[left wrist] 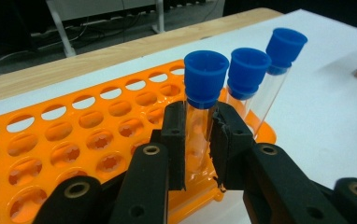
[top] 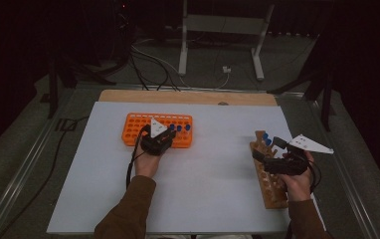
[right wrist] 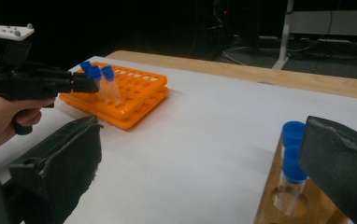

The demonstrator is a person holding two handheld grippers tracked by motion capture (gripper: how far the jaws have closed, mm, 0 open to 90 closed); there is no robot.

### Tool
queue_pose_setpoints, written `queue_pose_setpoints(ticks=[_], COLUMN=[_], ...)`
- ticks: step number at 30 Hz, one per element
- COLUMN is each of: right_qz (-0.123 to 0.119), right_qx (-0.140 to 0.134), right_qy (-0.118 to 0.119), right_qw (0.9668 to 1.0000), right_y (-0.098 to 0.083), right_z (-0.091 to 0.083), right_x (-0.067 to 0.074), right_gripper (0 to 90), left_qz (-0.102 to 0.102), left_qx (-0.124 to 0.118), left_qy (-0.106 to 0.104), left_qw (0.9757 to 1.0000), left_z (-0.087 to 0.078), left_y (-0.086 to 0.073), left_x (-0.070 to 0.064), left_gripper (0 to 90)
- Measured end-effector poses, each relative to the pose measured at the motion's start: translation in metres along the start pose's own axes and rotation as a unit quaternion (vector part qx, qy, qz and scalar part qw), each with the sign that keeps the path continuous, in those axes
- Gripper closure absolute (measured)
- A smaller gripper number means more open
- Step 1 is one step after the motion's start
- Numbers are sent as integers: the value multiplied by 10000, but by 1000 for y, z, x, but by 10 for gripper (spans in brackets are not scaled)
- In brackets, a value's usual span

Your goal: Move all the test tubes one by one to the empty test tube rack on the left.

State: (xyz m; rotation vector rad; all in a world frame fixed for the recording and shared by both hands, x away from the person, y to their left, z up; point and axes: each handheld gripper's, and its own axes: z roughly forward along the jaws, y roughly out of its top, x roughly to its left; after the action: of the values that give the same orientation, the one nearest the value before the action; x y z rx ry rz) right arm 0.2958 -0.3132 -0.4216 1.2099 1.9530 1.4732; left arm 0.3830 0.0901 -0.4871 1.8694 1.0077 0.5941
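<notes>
Tubes with blue caps are stood in a row at the near edge of the orange rack, which lies on the white sheet. One tube is clamped between the closed jaws of the left gripper, just below its cap. The right gripper is held wide open, with nothing gripped, beside the wooden rack, where two more capped tubes are seated.
</notes>
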Motion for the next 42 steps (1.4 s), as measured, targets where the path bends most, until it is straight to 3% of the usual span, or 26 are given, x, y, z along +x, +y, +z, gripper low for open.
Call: queue_pose_setpoints(ticks=[7,11,19,27,30,32,37,42], right_qz=[-63,-139,-21,16,-90,-107,-69,-31], right_qx=[-74,-69,22,131,225,263,346,479], right_qy=[-171,-358,-512,-553,-669,-693,-683,-704], right_qw=[9998,9992,9987,9984,9975,9972,9970,9964], right_y=[7,8,5,2,0,-1,-4,-9], right_z=[-3,-6,-5,1,3,5,8,12], right_x=[-6,-10,-23,-30,-32,-33,-36,-40], right_gripper=[0,0,0,0,0,0,0,0], left_qz=[-58,-248,-517,-532,-580,-601,-603,-644], left_qx=[116,43,-95,-387,-399,-408,-488,-610], left_qy=[-82,-260,-472,-251,-129,-95,-99,-123], left_qw=[9999,9993,9975,9975,9974,9973,9969,9960], left_z=[-1,-6,-28,-57,-64,-69,-79,-84], left_y=[-1,-5,-8,-9,-10,-11,-15,-15], left_x=[2,4,9,8,9,9,8,6], left_gripper=[769,687,533,256,170,160,17,7])
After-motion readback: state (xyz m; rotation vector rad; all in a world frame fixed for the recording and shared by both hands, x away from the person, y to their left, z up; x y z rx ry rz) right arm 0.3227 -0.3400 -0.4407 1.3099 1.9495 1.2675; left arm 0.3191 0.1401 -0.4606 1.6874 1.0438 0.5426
